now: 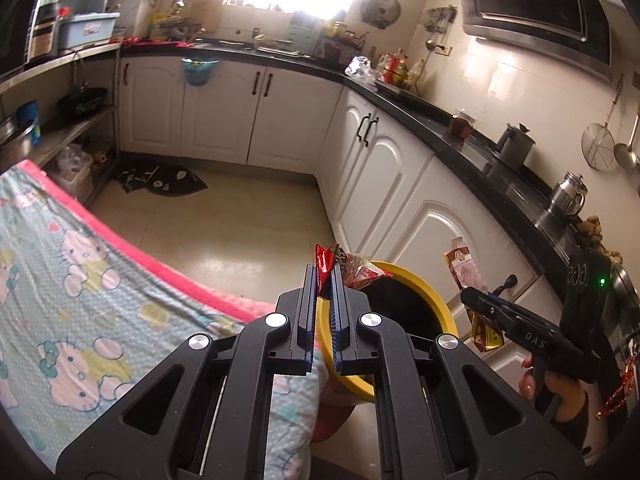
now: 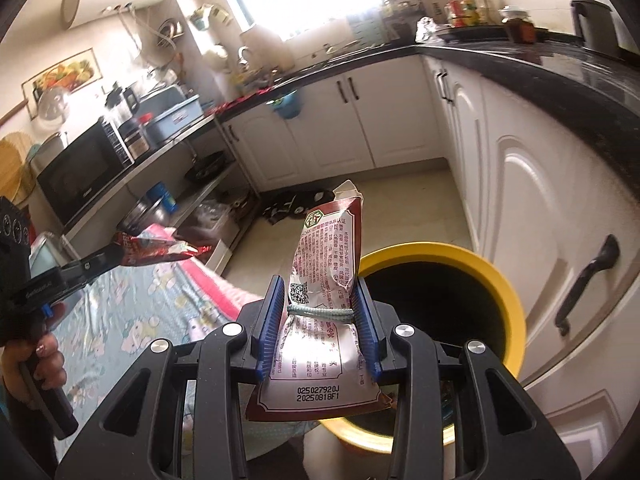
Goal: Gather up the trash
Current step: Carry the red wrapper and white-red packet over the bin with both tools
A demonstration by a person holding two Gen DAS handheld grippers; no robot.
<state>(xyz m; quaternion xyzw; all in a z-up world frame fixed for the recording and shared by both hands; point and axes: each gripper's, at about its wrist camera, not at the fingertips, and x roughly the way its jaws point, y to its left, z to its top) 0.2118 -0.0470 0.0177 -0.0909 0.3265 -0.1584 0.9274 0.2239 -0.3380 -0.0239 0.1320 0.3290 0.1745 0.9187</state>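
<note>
My left gripper [image 1: 323, 276] is shut on a crumpled red snack wrapper [image 1: 325, 260], held over the near rim of the yellow-rimmed trash bin [image 1: 420, 280]. From the right wrist view the same wrapper [image 2: 160, 248] sticks out of the left gripper [image 2: 116, 254] above the table. My right gripper [image 2: 320, 284] is shut on a white and brown printed food bag [image 2: 328, 248], upright just left of the bin [image 2: 504, 280]. In the left wrist view that bag [image 1: 466, 272] and the right gripper [image 1: 474, 300] are beside the bin's right side.
A table with a Hello Kitty cloth [image 1: 80, 264] lies to the left of the bin. White cabinets [image 1: 400, 184] under a black countertop [image 1: 460, 120] stand close on the right. A dark mat [image 1: 160, 178] lies on the tiled floor [image 1: 240, 220].
</note>
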